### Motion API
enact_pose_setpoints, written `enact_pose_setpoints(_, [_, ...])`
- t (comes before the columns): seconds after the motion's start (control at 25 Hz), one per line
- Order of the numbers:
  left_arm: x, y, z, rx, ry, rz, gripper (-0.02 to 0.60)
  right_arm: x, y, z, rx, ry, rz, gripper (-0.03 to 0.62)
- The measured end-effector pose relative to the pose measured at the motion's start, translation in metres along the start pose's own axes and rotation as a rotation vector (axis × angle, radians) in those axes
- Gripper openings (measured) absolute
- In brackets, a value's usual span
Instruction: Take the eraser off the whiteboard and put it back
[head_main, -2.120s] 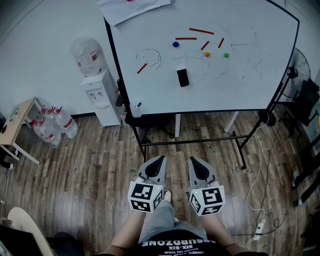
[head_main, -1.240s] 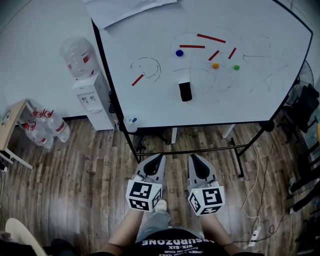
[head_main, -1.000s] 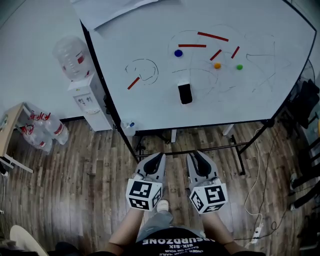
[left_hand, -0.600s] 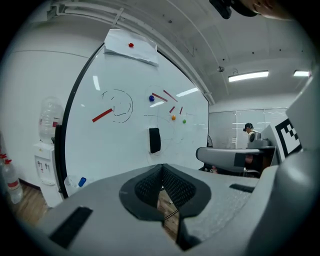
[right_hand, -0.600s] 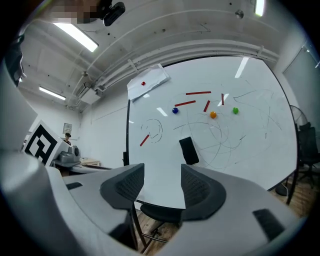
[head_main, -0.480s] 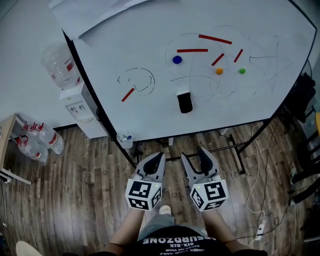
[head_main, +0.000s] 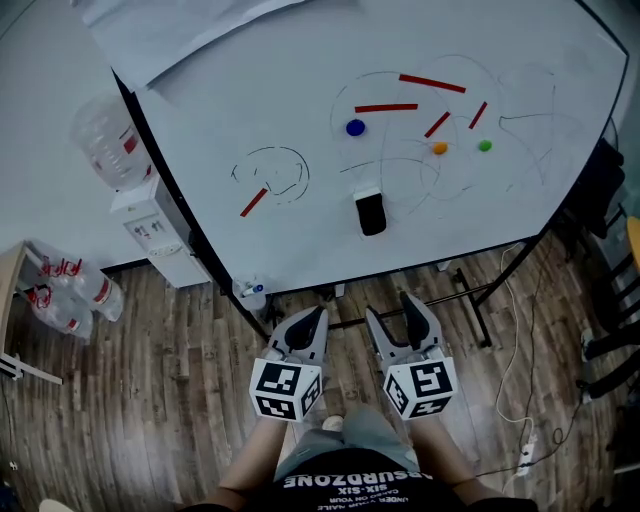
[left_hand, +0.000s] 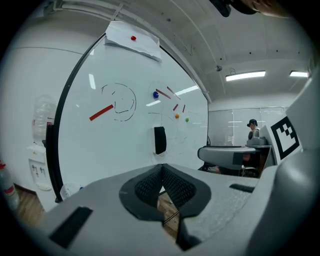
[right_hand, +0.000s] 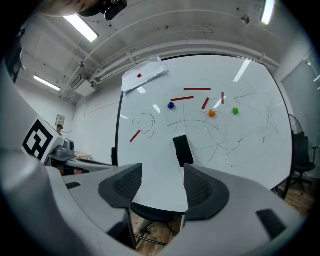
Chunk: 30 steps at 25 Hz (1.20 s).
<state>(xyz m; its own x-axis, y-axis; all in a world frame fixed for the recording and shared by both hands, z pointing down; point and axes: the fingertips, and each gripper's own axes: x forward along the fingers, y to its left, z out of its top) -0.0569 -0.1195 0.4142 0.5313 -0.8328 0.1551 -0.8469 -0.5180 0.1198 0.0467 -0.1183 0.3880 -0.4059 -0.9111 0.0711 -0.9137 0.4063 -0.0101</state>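
The eraser (head_main: 370, 213) was sitting on the whiteboard (head_main: 300, 240), lower middle, closer to the bottom edge than the top and straight below the blue magnet (head_main: 355, 127). Nothing had hold of it. The right hand-held gripper (head_main: 392, 306) had just been opening its jaws. They stood wide apart with nothing between them, aimed pretty much at the eraser but well short of it. The left hand-held gripper (head_main: 316, 318) was pinched closed on nothing.

What I'd worry about: the eraser probably clings by a magnet, so a grab that catches only one edge could twist it loose and drop it on the floor (head_main: 180, 400). Coming in too hard could also shove the board on its stand, or drag the jaw tips through the pen scribbles and smear them. Same deal putting it back: let go before it's flat on the board and it slides off.

Containers:
- The jug (head_main: 103, 140) sat on the water cooler (head_main: 150, 225) left of the board. I couldn't tell how full it was.
- The bottles (head_main: 70, 300) on the floor beside it looked to hold water.
- A little cup (head_main: 247, 291) at the board's bottom left corner had something blue-capped in it, maybe a marker.
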Motion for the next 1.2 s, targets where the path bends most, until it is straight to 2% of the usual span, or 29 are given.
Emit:
enact_pose_setpoints(0.24, [0.003, 0.006, 0.000, 0.002, 0.004, 0.001, 0.008, 0.007, -0.008, -0.006, -0.016, 0.026, -0.026, 0.236])
enact_pose_setpoints(0.92, [0.042, 0.031, 0.006, 0.013, -0.005, 0.019, 0.008, 0.062, -0.035, 0.006, -0.049, -0.024, -0.022, 0.236])
enact_pose_setpoints(1.2, [0.066, 0.038, 0.014, 0.025, 0.005, -0.012, 0.008, 0.090, -0.051, 0.014, -0.051, -0.026, -0.038, 0.238])
